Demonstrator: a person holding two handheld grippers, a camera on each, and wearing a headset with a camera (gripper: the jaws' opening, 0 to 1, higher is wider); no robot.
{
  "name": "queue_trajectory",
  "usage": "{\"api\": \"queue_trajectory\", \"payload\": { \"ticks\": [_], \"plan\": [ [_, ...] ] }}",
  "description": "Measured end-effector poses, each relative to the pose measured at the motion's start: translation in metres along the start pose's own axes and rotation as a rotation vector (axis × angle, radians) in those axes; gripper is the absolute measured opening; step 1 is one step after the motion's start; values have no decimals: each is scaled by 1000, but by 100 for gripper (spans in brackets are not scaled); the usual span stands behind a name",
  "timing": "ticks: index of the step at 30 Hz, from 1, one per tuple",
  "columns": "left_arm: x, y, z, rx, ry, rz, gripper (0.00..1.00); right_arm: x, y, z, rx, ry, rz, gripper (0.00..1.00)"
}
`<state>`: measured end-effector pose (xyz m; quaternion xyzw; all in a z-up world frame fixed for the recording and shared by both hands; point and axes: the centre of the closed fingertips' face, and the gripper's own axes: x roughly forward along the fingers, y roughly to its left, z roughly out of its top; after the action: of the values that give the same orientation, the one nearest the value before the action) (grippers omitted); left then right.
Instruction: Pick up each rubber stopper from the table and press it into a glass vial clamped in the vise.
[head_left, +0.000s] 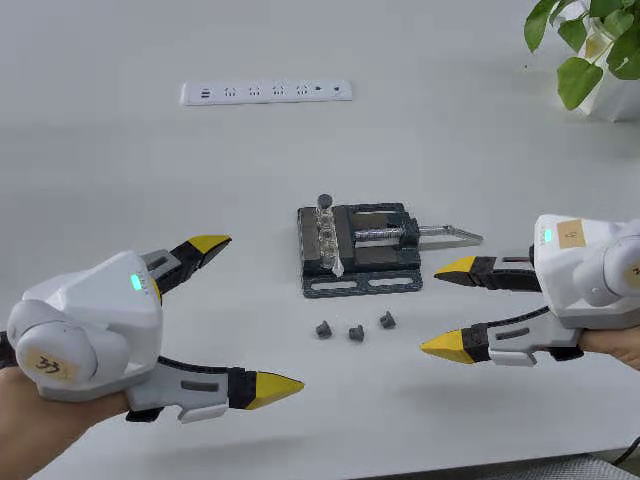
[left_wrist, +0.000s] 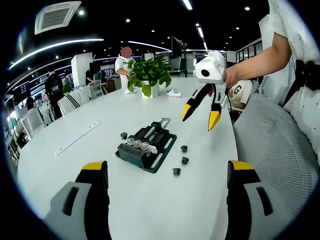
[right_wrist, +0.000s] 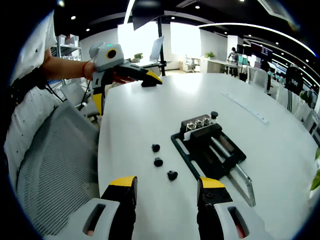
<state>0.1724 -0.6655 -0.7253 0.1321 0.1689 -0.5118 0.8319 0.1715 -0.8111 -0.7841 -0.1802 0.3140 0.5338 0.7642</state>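
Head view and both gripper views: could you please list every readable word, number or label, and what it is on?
"33": handwritten sticker on the left gripper.
"G": shirt of a seated person, left gripper view.
Too small to read: yellow sticker on the right gripper; power strip markings.

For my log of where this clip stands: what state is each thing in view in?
Left tool: open, holding nothing.
Right tool: open, holding nothing.
Vise: shut on a row of vials.
Vials: upright, clamped, tops open.
Three stoppers: loose on the table, near the vise.
Fourth stopper: at the row's far end; cannot tell whether it is seated.
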Motion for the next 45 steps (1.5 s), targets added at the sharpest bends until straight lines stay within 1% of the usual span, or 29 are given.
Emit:
{"api": "queue_trajectory", "payload": {
  "ticks": [5,6,8,13,17,19,21,24,29,30,36,40,45],
  "plan": [
    [0,1,1,-4,-1,4,99,12,2,-6,14,14,-8,32],
    [0,0,2,-6,-2,2,99,15,2,-7,7,19,-18,30],
    [0,0,2,-5,-1,1,99,19,4,-8,9,28,-23,26],
    [1,1,3,-9,-2,0,99,32,3,-15,-4,64,-43,20],
    [2,1,2,-10,-2,0,99,40,-3,-17,10,68,-63,17],
    [2,2,2,-12,-2,-1,99,43,-8,-17,18,67,-81,14],
    [2,2,1,-13,0,-3,99,46,-10,-17,32,62,-82,13],
    [3,2,0,-16,1,-3,99,51,-10,-17,29,66,-78,12],
    [4,2,-1,-19,1,-5,98,56,-14,-19,31,71,-90,7],
    [4,2,-1,-19,0,-5,98,55,-13,-18,31,71,-92,6],
    [5,2,-2,-24,-2,-5,98,58,-11,-18,35,79,-89,4],
    [5,3,-2,-24,-2,-6,98,58,-14,-18,38,81,-99,1],
    [6,3,-3,-25,1,-9,98,57,-15,-19,36,84,-101,0]
  ]
}}
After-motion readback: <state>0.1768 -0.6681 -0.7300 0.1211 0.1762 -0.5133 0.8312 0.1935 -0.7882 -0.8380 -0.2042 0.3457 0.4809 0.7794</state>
